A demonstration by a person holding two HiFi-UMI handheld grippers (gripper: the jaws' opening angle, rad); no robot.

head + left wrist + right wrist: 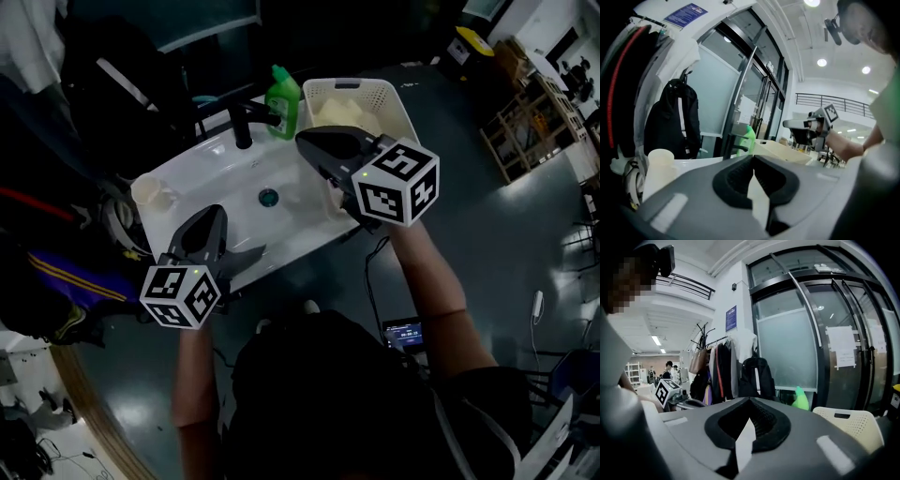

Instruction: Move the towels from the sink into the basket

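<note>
The white sink [202, 178] shows only its drain [268, 197]; I see no towel in the bowl. The cream basket [398, 108] stands at the sink's far right with a pale yellow towel [339, 112] inside. My right gripper [304, 140] hovers over the sink's right side beside the basket's near wall, jaws shut and empty. Over the sink's front left edge my left gripper [216, 216] is also shut with nothing in it. In the left gripper view the closed jaws [753, 160] point at the basket [783, 151]. The right gripper view shows its jaws [749, 402] pressed together.
A black faucet [242, 124] and a green soap bottle [282, 99] stand at the sink's back edge. A pale cup [154, 194] sits on the left corner. Coats and a black backpack [677, 117] hang to the left. Cables and a small screen [405, 332] lie on the floor.
</note>
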